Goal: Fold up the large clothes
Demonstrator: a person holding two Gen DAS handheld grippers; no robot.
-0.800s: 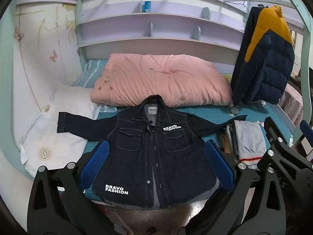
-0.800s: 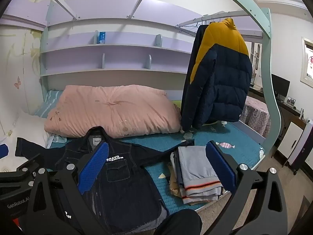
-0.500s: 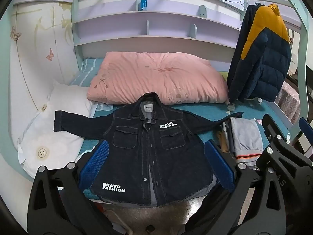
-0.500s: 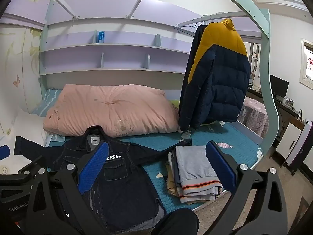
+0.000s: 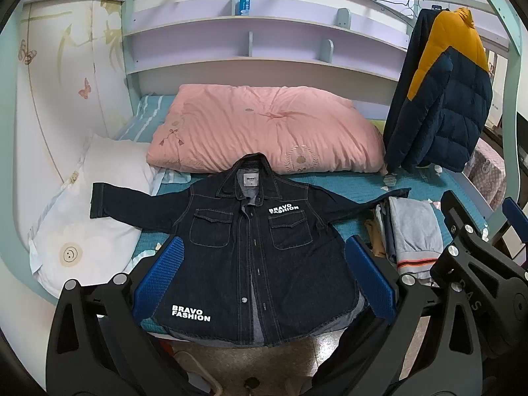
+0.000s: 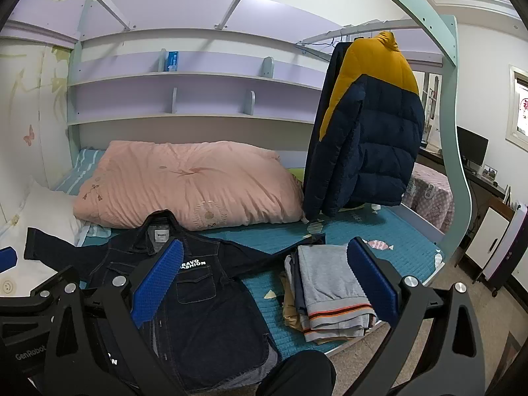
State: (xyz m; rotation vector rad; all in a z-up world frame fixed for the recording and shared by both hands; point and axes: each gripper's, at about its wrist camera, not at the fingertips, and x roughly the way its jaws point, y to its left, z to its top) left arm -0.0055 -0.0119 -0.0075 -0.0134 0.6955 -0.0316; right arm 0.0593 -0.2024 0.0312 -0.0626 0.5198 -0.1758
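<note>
A dark denim jacket (image 5: 250,250) with white "BRAVO FASHION" print lies face up on the teal bed, sleeves spread, hem hanging over the front edge. It also shows in the right wrist view (image 6: 204,300). My left gripper (image 5: 264,277) is open and empty, held above the jacket's lower part. My right gripper (image 6: 260,283) is open and empty, to the right of the left one, between the jacket and a stack of folded clothes (image 6: 330,290). The right gripper's body shows in the left wrist view (image 5: 478,280).
A pink duvet (image 5: 267,132) lies behind the jacket. A white pillow (image 5: 85,224) is at the left under one sleeve. A navy and yellow puffer coat (image 6: 366,122) hangs at the right. The folded stack (image 5: 409,234) lies under the right sleeve end. Shelves line the back wall.
Both grippers have lifted and pulled back slightly, so the jacket sits a little lower and smaller in view. Nothing on the bed moved.
</note>
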